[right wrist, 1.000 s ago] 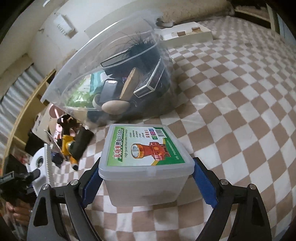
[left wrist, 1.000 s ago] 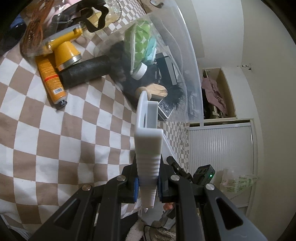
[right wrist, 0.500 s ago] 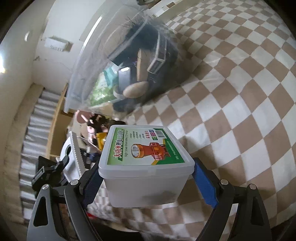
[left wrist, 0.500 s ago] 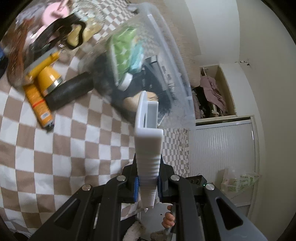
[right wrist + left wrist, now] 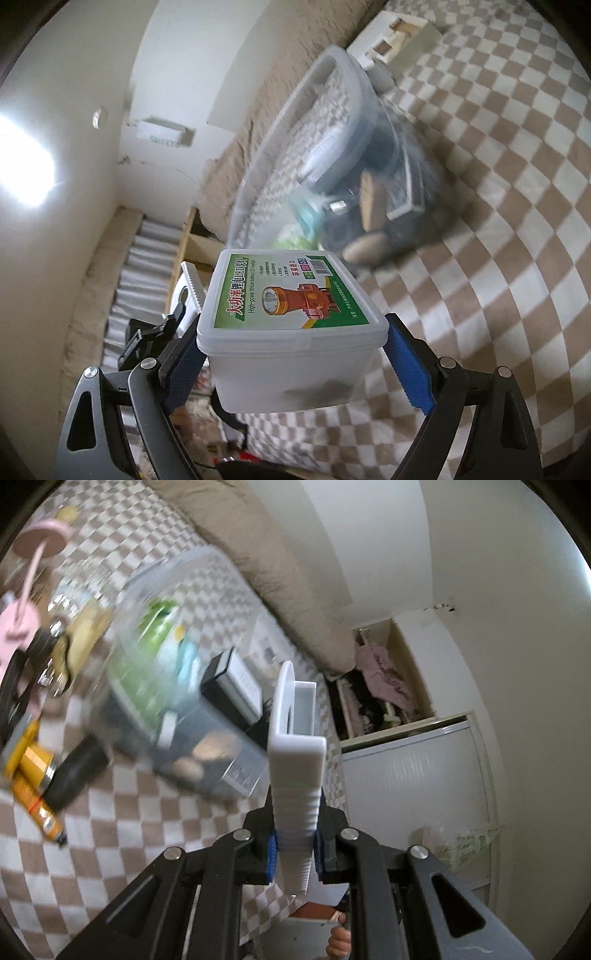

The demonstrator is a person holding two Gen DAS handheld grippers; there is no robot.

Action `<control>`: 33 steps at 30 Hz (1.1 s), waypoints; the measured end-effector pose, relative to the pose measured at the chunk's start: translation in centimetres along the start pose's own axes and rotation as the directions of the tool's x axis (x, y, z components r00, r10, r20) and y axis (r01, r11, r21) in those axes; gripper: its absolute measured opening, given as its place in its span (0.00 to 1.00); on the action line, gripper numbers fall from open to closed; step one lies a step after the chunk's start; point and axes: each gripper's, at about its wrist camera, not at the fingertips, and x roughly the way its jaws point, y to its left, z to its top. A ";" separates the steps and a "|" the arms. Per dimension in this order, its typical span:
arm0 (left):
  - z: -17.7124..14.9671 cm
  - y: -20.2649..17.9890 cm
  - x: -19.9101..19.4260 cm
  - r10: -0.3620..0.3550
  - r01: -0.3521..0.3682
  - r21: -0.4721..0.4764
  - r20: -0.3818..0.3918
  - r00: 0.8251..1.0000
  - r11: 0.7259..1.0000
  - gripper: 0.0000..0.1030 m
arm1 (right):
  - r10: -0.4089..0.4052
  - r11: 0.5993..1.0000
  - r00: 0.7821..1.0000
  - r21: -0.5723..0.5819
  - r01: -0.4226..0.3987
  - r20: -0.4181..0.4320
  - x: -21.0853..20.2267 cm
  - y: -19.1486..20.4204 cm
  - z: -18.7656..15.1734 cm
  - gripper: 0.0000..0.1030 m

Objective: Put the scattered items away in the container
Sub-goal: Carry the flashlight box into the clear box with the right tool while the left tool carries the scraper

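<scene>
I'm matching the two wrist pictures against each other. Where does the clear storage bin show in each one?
Left wrist: the clear storage bin lies upper left of centre, blurred.
Right wrist: it lies above centre, behind the held white box.
Shared landmark: the checkered bedcover under it.

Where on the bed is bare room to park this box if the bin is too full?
Bare checkered cover lies right of the bin in the right view, and in the left view nearer than the orange tube. Crowded: beside the bin, around the black cylinder.
</scene>
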 end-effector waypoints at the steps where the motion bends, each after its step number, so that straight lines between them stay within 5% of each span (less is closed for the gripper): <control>1: 0.8 -0.3 0.1 -0.005 0.005 0.007 0.011 1.000 1.000 0.15 | 0.006 1.000 1.000 0.002 -0.006 0.009 -0.1 0.3 0.4 0.88; 13: 8.9 -0.1 2.0 0.015 -0.019 0.025 0.124 0.992 1.000 0.15 | -0.009 0.998 0.996 -0.055 0.014 0.091 -0.1 5.3 7.5 0.88; 22: 11.1 2.4 3.1 0.026 -0.027 0.010 0.130 0.991 1.000 0.15 | -0.164 0.976 0.986 -0.139 0.168 0.035 5.1 7.1 13.6 0.88; 27: 11.9 3.3 3.6 0.017 -0.016 -0.005 0.115 0.993 1.000 0.15 | -0.288 0.932 0.955 -0.250 0.261 -0.075 10.0 7.8 15.0 0.88; 33: 12.5 3.2 2.9 0.011 -0.012 0.012 0.125 0.992 1.000 0.15 | -0.414 0.877 0.883 -0.359 0.320 -0.224 15.5 7.5 14.9 0.88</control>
